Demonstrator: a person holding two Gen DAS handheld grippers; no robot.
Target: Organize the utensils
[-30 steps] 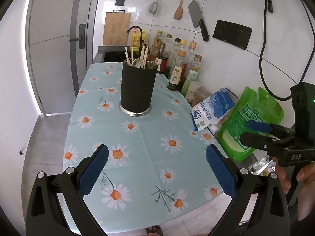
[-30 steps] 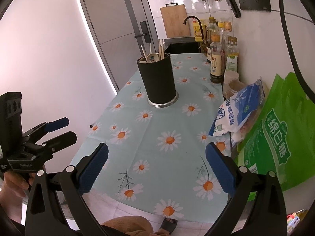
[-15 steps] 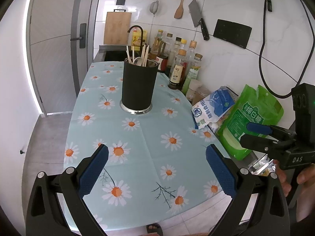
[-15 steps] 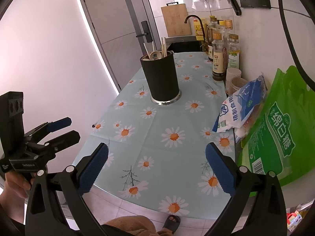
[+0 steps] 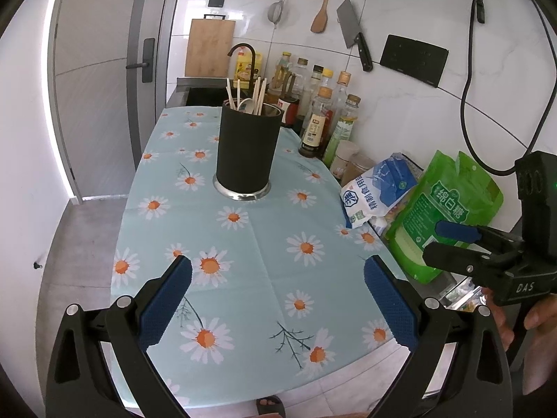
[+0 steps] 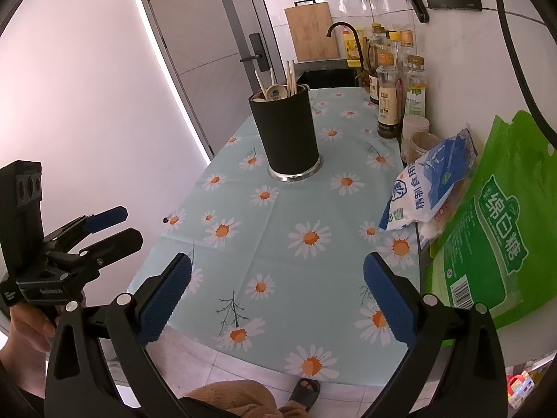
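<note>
Daisy tablecloth (image 5: 264,244) on kitchen counter; utensil holder (image 5: 248,151) upright mid-cloth.

Matt black utensil holder (image 5: 248,151) (shiny metal base); smooth floral tablecloth (image 5: 264,244); wooden chopsticks (image 5: 259,95).

Both wrist cameras look down the daisy tablecloth (image 5: 264,244) from its near edge; each sees the utensil holder (image 5: 248,149), perhaps mid-table.
</note>
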